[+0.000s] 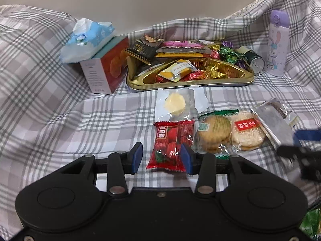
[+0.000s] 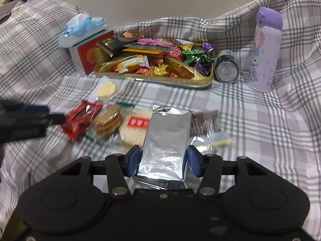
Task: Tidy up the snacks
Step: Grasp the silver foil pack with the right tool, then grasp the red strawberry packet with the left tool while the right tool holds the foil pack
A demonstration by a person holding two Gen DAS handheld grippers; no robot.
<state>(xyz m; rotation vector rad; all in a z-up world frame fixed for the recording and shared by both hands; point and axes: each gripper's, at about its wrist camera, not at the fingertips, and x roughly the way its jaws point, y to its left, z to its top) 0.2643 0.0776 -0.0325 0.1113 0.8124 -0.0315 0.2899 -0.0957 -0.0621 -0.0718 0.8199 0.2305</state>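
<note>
Snacks half sorted so far: the gold tray [image 1: 190,83] at the back of the bed is already piled with candies, and a row of packets lies loose on the plaid sheet [image 1: 50,110] in front of it. Our left tongs [image 1: 161,157] hang spread, one pad over the red packet [image 1: 170,144], nothing gripped. Right tongs [image 2: 163,161] straddle the foil pack [image 2: 166,142], pads beside its edges but we'd say not clamped yet. Next move looks like squeezing each one shut, then carrying them to the tray
</note>
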